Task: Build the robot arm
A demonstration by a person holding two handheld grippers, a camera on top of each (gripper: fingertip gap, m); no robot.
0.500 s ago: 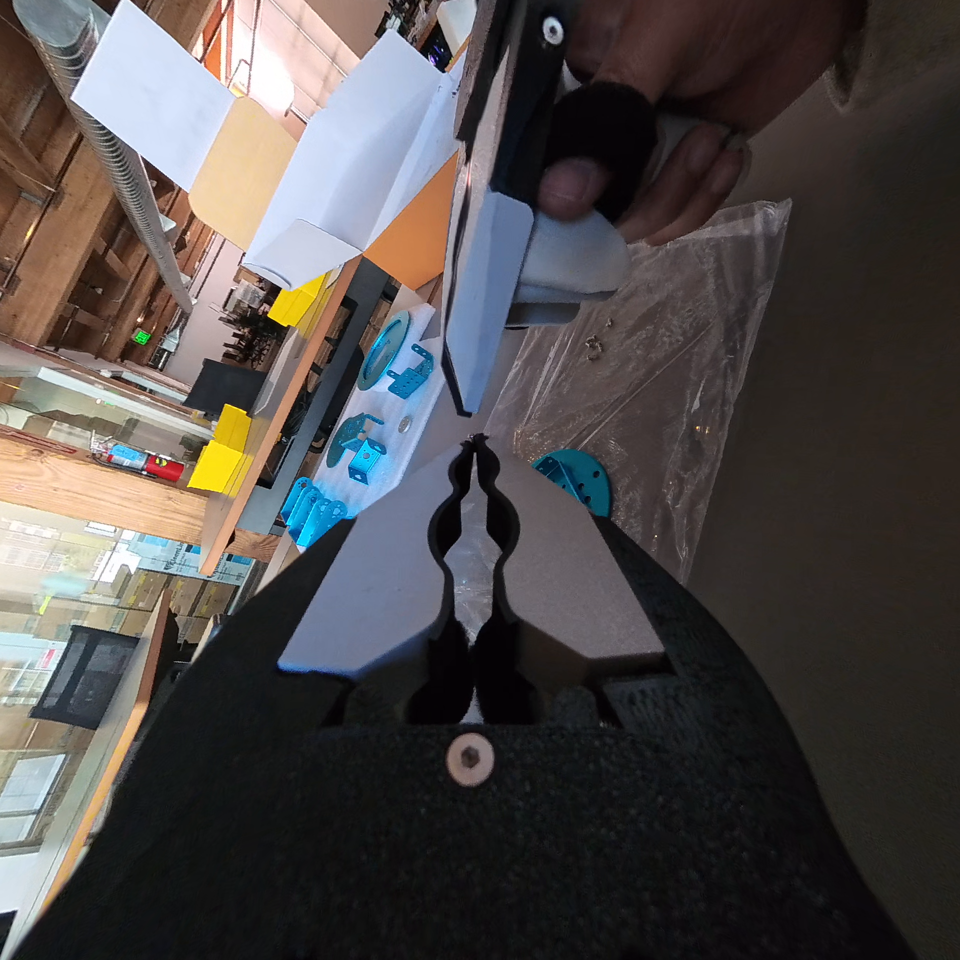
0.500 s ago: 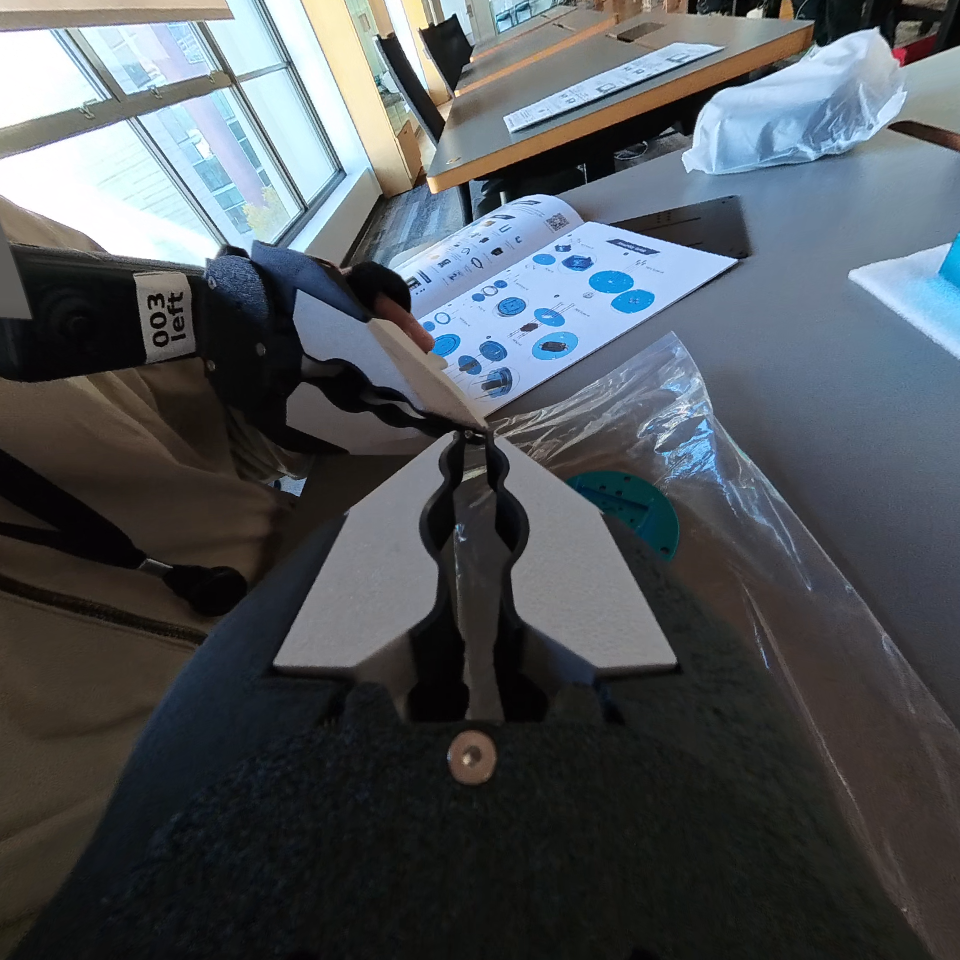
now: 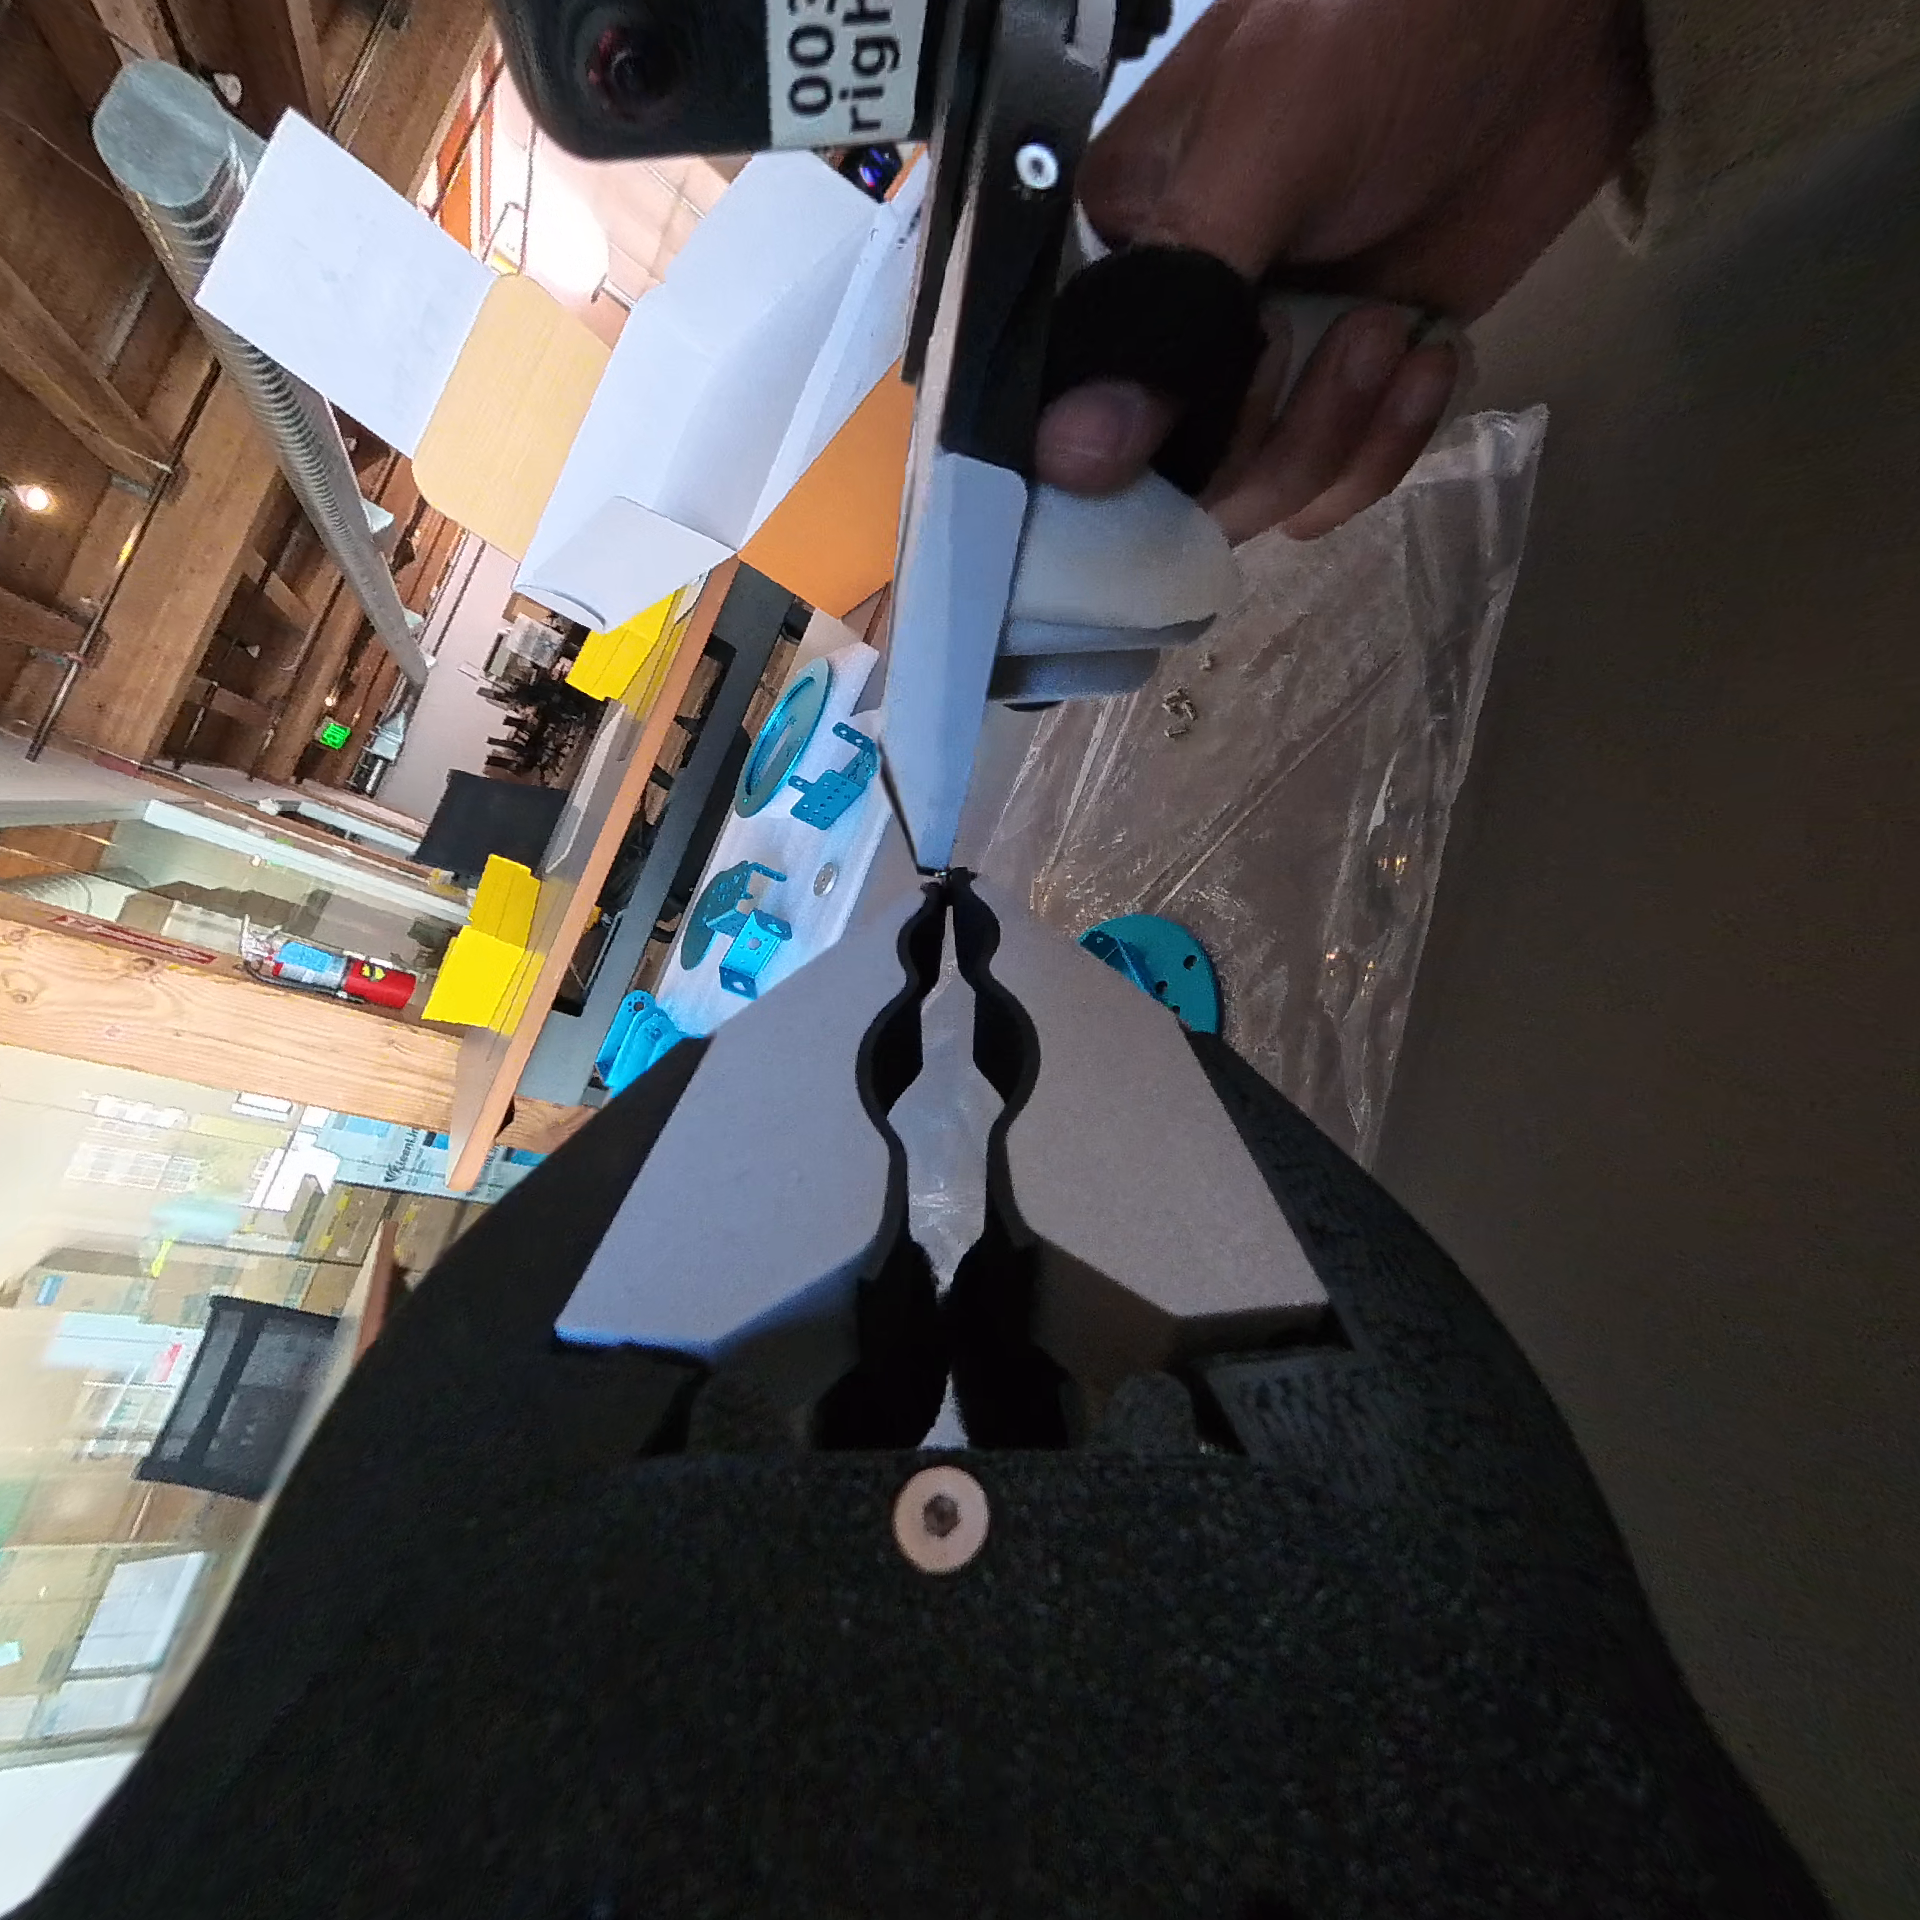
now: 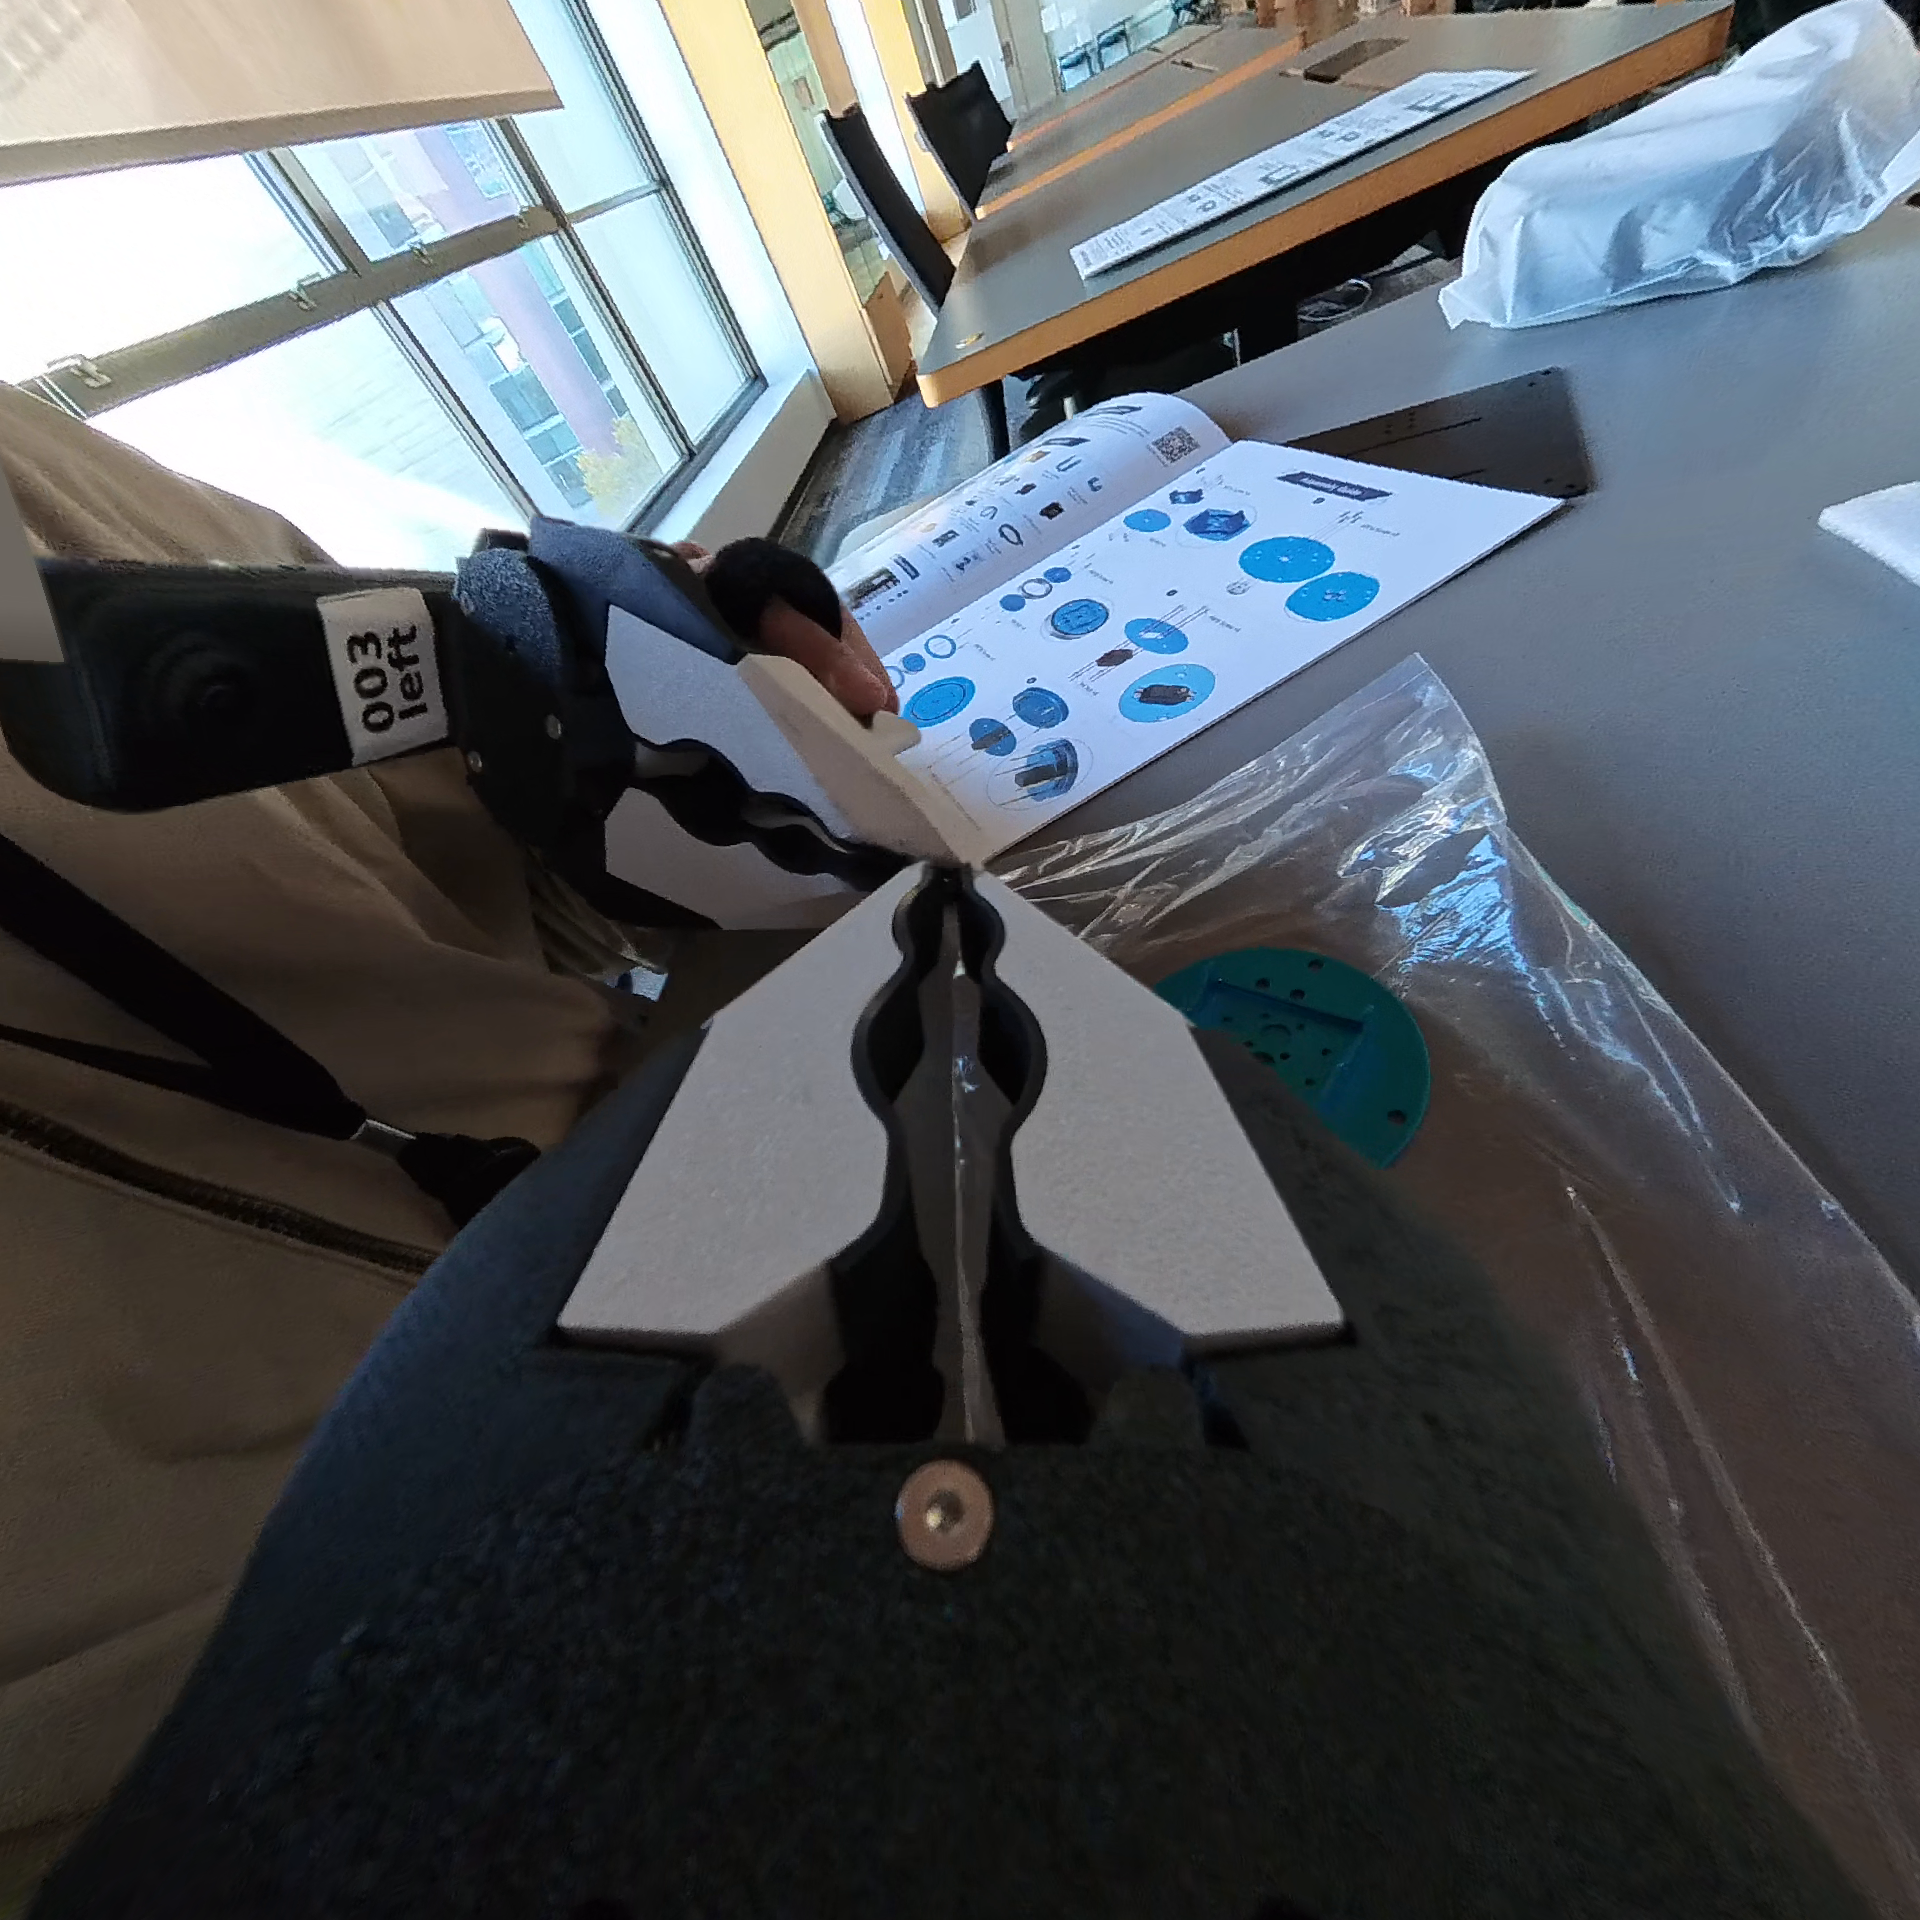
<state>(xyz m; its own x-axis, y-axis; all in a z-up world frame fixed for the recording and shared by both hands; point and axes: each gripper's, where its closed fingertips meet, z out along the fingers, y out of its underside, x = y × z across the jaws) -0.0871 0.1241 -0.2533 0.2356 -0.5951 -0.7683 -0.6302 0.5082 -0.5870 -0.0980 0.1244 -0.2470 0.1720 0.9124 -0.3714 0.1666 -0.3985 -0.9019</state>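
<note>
1. The left gripper point(image 3: 948, 883) has its grey fingers pressed together on the edge of a clear crinkled plastic bag point(image 3: 1278, 831); film shows in the gap between them
2. The right gripper point(image 4: 951, 878) is likewise clamped on the same bag point(image 4: 1558, 1039), with a thin fold of plastic running down between its jaws
3. The two sets of fingertips meet almost tip to tip at one spot on the bag's near edge, so neither gripper is nearer than the other; they come at it from different angles, the left gripper point(image 4: 914, 821) entering the right wrist view from the left
4. From that pinch point the bag stretches away over the grey table point(image 4: 1714, 727), its long axis running away from the person
5. Inside the bag, just beyond and to the right of the tips, lies a teal round metal plate with small holes point(image 4: 1309, 1049); a few small loose bits of hardware point(image 3: 1179, 712) sit farther in
6. Beyond the bag an open white instruction booklet with blue diagrams point(image 4: 1195, 603) lies flat, partly resting on a dark flat plate point(image 4: 1455, 436)
7. A white foam sheet carrying blue metal brackets point(image 3: 779, 831) lies well apart, and a white crumpled bag point(image 4: 1683, 187) sits farther back
8. Nothing stands between the grippers and the bag; a hand point(image 3: 1351, 208) holds the right gripper
</note>
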